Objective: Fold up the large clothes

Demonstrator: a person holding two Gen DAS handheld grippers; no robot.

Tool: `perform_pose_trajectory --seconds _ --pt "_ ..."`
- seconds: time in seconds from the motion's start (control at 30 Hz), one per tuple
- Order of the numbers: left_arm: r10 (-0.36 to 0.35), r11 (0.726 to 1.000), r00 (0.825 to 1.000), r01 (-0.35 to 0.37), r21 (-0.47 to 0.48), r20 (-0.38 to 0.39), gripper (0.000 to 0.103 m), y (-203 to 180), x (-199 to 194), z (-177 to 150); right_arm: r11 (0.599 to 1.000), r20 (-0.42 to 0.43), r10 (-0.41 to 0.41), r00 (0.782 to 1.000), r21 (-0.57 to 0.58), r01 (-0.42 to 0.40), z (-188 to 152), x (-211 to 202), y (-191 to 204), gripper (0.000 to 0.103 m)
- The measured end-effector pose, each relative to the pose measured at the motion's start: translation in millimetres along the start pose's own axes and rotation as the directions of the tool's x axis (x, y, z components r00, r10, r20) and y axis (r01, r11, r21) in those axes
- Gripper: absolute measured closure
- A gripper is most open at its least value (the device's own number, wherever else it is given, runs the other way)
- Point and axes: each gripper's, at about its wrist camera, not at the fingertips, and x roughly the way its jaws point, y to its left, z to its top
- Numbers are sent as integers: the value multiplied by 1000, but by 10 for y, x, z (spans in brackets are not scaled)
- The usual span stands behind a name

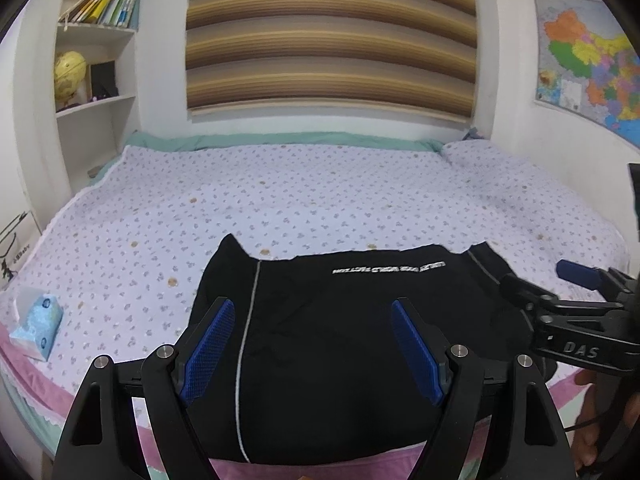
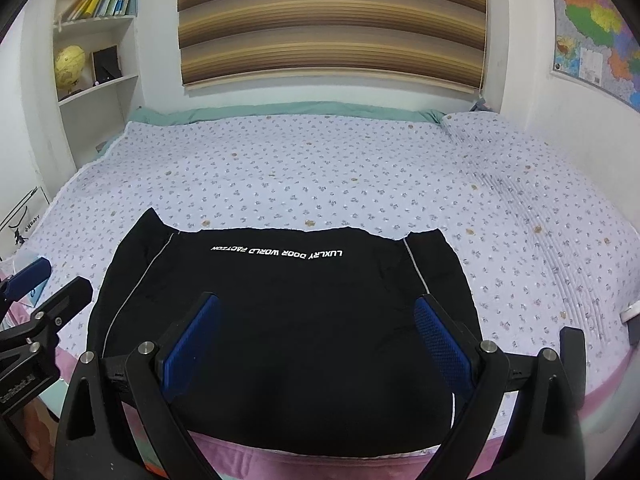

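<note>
Black fabric, a large garment (image 2: 276, 320) with thin pale piping down each side and a line of white lettering near its far edge, lies spread flat at the near edge of the bed (image 2: 320, 168), reaching down to the pink sheet border.

At the far left a white corner shelf (image 1: 96, 36) holds leaning books, a yellow globe (image 1: 69, 74) and a small dark frame. Below it, on the bed's near left part, a light blue tissue pack (image 1: 38, 326) lies well apart from the garment's left edge.

The left gripper (image 1: 314, 344) hangs over the near left half of the garment, its blue pads spread wide with nothing between them. In the middle, the floral quilt runs bare from the garment's far edge back to a green strip at the wall, under a brown striped blind (image 1: 332, 36).

The right gripper (image 2: 318, 344) hangs over the garment's near middle, jaws likewise wide and holding nothing; in the left wrist view its side shows just right of the cloth. Right of the garment the quilt is rippled but bare, up to a matching pillow (image 2: 480, 124) in the far right corner. A coloured map (image 1: 588, 64) hangs on the right wall, and a small white and dark object (image 2: 632, 320) sits at the bed's right edge.
</note>
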Motion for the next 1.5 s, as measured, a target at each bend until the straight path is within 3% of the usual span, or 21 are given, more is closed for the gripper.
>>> perform_pose_trajectory --seconds 1.5 --pt "-4 999 999 5 43 -41 22 -119 67 -77 1000 -39 12 999 -13 -12 -92 51 -7 5"
